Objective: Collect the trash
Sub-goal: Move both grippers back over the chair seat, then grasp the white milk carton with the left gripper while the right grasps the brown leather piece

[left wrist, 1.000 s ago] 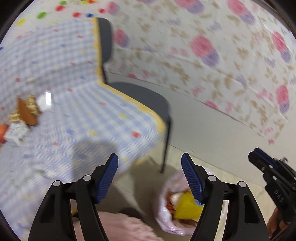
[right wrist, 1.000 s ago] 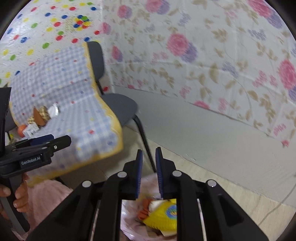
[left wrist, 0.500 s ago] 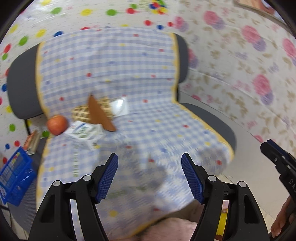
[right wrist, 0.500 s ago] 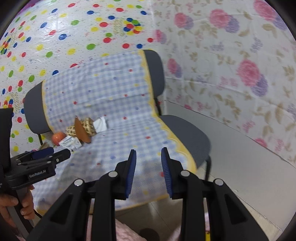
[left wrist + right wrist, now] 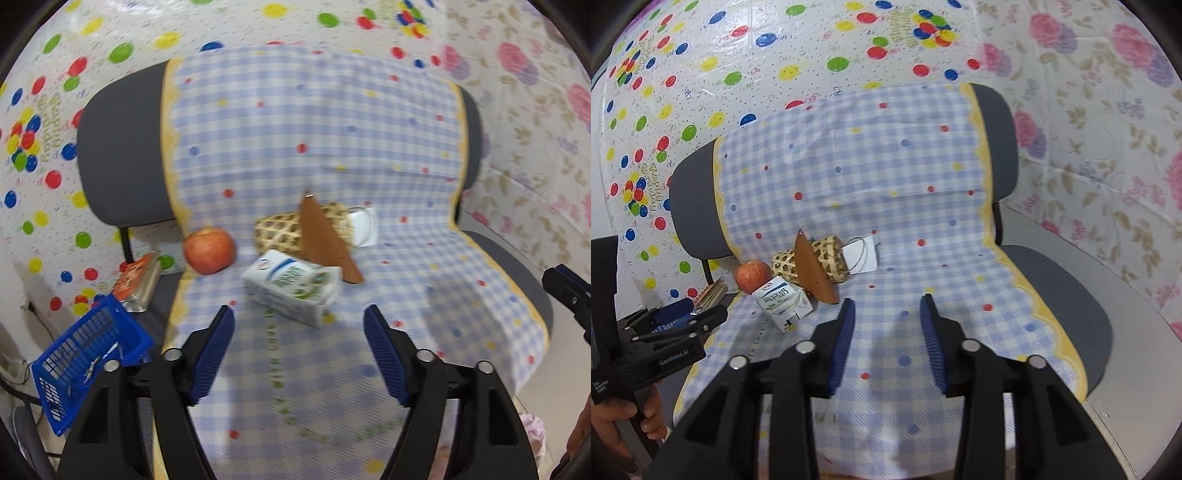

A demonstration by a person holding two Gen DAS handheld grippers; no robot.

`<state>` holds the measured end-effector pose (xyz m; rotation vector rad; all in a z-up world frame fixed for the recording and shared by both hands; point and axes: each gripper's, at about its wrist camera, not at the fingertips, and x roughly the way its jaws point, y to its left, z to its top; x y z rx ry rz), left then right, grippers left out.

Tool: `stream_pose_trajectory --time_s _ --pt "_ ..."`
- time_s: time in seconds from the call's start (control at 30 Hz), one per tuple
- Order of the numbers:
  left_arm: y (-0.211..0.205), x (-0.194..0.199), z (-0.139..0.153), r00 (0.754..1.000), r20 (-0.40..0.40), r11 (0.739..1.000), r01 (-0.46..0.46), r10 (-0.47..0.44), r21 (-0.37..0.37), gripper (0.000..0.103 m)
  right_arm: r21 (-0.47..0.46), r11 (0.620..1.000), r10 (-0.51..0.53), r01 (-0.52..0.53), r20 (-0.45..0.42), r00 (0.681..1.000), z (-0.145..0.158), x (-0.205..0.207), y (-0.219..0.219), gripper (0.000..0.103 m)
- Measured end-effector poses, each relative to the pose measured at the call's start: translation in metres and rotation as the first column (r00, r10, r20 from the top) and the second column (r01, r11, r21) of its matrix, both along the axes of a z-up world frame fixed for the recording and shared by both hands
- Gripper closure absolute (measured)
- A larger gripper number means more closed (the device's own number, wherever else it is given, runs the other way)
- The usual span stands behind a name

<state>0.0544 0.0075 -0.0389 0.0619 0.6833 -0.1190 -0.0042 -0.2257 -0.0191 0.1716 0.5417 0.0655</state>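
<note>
Left wrist view has the left gripper [image 5: 299, 325] at the bottom of the frame with its blue pads spread wide and nothing between them; the jaws have just been opening a bit more. Right above the gap lies the milk carton [image 5: 293, 286] on its side, apart from the pads, with bare checked cloth [image 5: 332, 129] all around the lower middle, so lots of free room there. Behind the carton sits a little woven basket [image 5: 280, 230] tipped on its side, with a brown flat piece [image 5: 321, 236] leaning across it and a white tag [image 5: 364, 225] just to its right; can't tell if anything is inside the basket. An apple [image 5: 209, 250] sits to the left of the carton, close to the cloth's yellow edge. Lower left there's a blue plastic crate [image 5: 88, 354] past the chair, something thin and pale lying in it, too blurry to name. Right wrist view shows the right gripper [image 5: 886, 321] partly open, jaws just been opening too, and empty, hovering over the plain middle of the seat with the carton off at centre left. The grey chair [image 5: 1067, 295] peeks out on the right past the cloth edge. Spotty balloon paper covers the wall [image 5: 738, 55] upper left, flowery paper on the right.
</note>
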Motion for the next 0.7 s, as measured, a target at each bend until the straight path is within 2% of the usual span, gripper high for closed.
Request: stream_pose_trajectory --time_s 0.2,0.33,0.5,0.7 --pt "0.007 0.03 -0.024 0.998 -0.062 1.0 -0.006 0.006 0.004 0.022 0.01 0.999 0.038 -0.038 -0.021 0.999 -0.008 0.045 0.013 0.056" --pt "0.001 0.051 -0.041 0.996 -0.09 1.0 -0.006 0.005 -0.008 0.016 0.019 0.999 0.05 -0.05 -0.032 0.998 -0.016 0.073 0.021 0.056" --pt "-0.011 0.079 -0.06 0.992 -0.122 1.0 -0.013 0.013 0.001 0.017 0.027 0.998 0.06 -0.058 -0.056 0.997 -0.028 0.105 0.027 0.056" --pt "-0.005 0.091 -0.07 0.989 -0.145 0.998 -0.023 0.031 0.059 0.023 0.035 0.997 0.073 -0.07 -0.078 0.994 -0.038 0.123 0.031 0.056"
